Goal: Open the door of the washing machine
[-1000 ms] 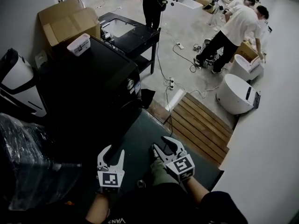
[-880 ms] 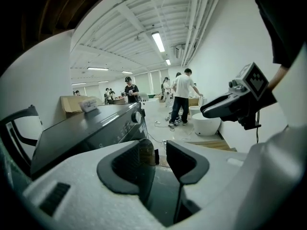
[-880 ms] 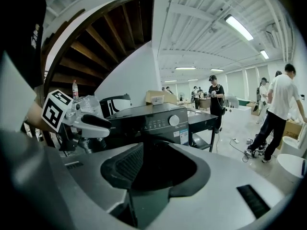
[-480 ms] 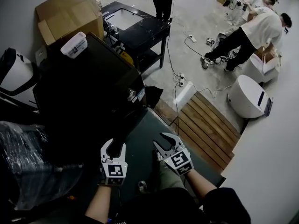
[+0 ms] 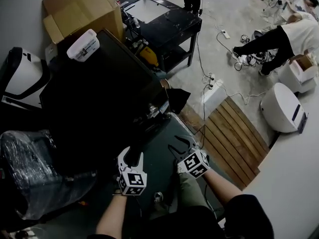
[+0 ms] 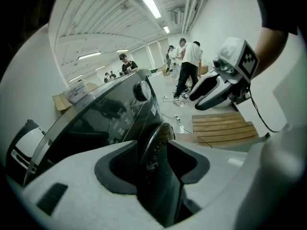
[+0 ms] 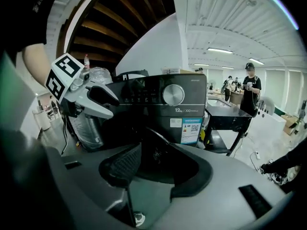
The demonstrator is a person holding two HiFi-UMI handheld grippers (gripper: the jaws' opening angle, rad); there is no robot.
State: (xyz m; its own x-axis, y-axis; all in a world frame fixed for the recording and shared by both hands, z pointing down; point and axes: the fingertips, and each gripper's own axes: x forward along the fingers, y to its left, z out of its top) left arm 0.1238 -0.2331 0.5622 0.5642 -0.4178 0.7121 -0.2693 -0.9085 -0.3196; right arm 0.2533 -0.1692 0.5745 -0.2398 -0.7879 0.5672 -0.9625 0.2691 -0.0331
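Observation:
The black washing machine stands at left, its dial and label facing the right gripper view. Its round door shows edge-on and seems to stand slightly ajar. My left gripper is low at the machine's front. Its jaws are opening, with the door's rim between them and a gap on the right side. My right gripper hangs just to the right. Its jaws are also opening, and the door lies just ahead of them, not gripped. Each gripper shows in the other's view: right, left.
A white plastic box sits on the machine and a cardboard box stands behind it. A plastic-wrapped bundle is at left. A black table, floor cables, a wooden pallet, a white appliance and a bending person are at right.
Both grippers have come forward and down towards the machine's front. The left one now has the door's rim between its jaws. The right jaws stand wider.

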